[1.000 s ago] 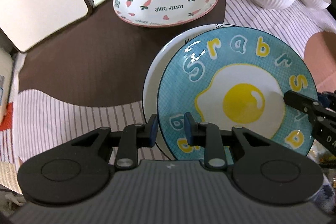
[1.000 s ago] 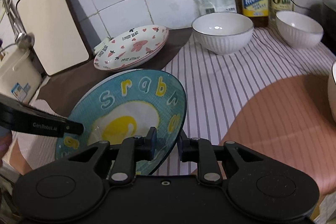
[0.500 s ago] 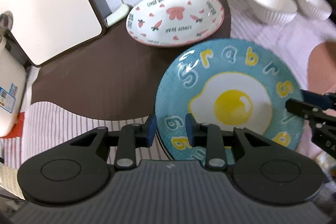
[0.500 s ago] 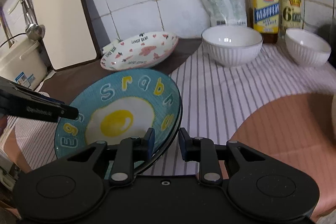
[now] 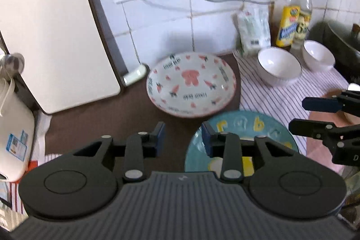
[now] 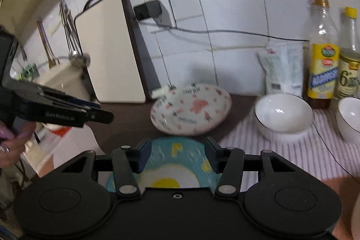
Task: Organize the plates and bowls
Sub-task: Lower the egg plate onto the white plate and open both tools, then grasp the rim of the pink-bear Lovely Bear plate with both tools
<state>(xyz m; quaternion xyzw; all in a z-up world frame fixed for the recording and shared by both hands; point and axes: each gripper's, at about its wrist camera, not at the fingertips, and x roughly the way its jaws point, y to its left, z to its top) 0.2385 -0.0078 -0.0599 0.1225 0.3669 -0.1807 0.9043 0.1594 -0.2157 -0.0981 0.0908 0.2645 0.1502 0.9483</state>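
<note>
The blue fried-egg plate [image 5: 243, 127] [image 6: 180, 151] lies flat on the striped cloth below both grippers. My left gripper [image 5: 182, 140] hangs above its left rim, jaws opening, with nothing between them. My right gripper [image 6: 177, 150] is raised over the plate's near side. Its jaws are opening wide and their pads do not touch the plate. Each gripper shows in the other's view: the right gripper [image 5: 299, 115] and the left gripper [image 6: 105, 111]. Behind the blue plate sits a white plate with pink hearts [image 5: 191, 87] [image 6: 191, 111]. Two white bowls [image 5: 277, 66] [image 5: 318, 57] stand at the back right.
A cream cutting board [image 5: 51, 33] leans on the tiled wall at the left, beside a utensil holder [image 6: 65, 78]. Two bottles [image 6: 324, 64] and a packet [image 6: 281, 69] line the wall. A cable [image 6: 225, 32] runs from the socket. A dark pot [image 5: 342, 37] is far right.
Both grippers let go of the blue plate's rim, opened their jaws and rose, tilting up toward the wall. The plate stayed down on the cloth.
</note>
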